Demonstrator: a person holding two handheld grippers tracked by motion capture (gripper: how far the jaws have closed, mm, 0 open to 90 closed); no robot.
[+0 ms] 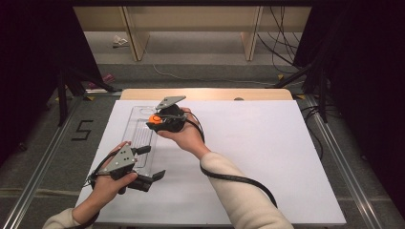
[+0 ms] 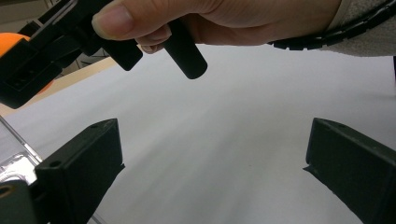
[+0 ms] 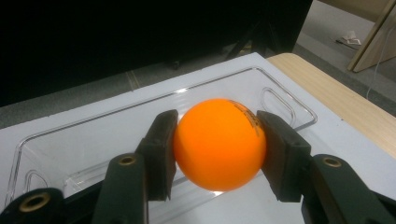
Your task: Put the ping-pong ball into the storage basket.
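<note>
An orange ball [image 3: 218,143] sits clamped between the two black jaws of my right gripper [image 3: 217,149], held above a clear plastic tray [image 3: 116,126]. In the high view the right gripper [image 1: 157,119] hovers over the tray [image 1: 138,131] at the left of the white table cover, with the ball [image 1: 155,119] at its tip. My left gripper [image 1: 149,163] is at the tray's near end, jaws wide apart and nothing between them. The left gripper view shows its open jaws over the white sheet, with the right hand [image 2: 224,21] and the ball's edge [image 2: 14,39] above.
A white sheet [image 1: 248,152] covers most of the wooden table [image 1: 205,93]. The right gripper's black cable [image 1: 239,179] trails over the sleeve. Metal rails run along both table sides, with dark curtains beyond and wooden furniture legs on the far floor.
</note>
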